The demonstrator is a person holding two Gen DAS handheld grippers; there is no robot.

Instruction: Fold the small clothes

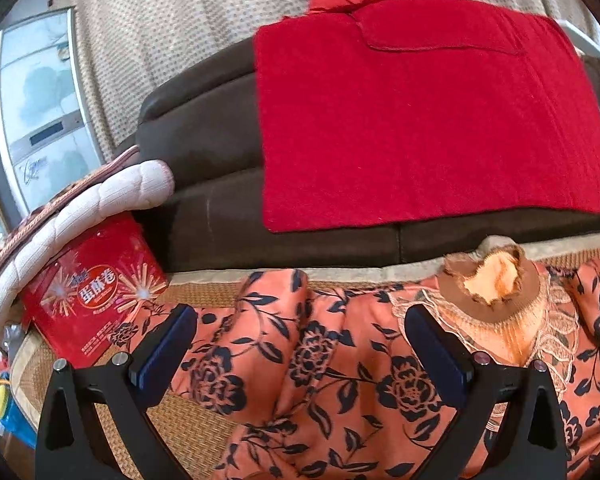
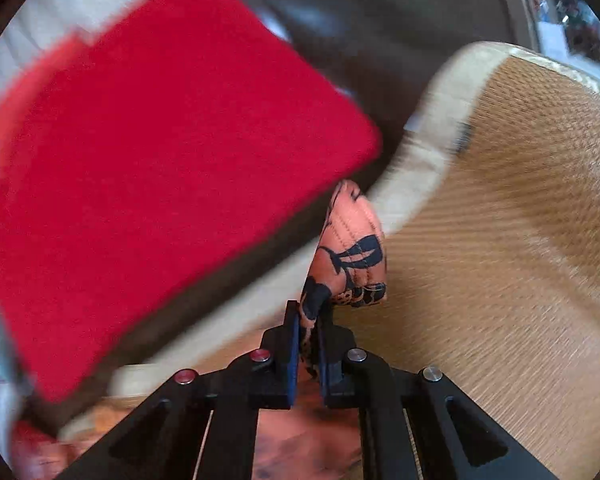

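The right gripper (image 2: pixel 308 320) was clenched on a narrow bunch of the floral garment (image 2: pixel 350 248), whose stitched edge stuck up just beyond the jaws. Held by so little cloth, it could slip free if pulled hard. That gripper tilted down over the woven mat (image 2: pixel 520 240). The left gripper (image 1: pixel 300 344) hung released above the garment, cloth between its fingers but untouched, brown collar (image 1: pixel 496 284) beside the right finger. Farther off lay a red blanket (image 1: pixel 420 120) on the dark sofa (image 1: pixel 204 152).
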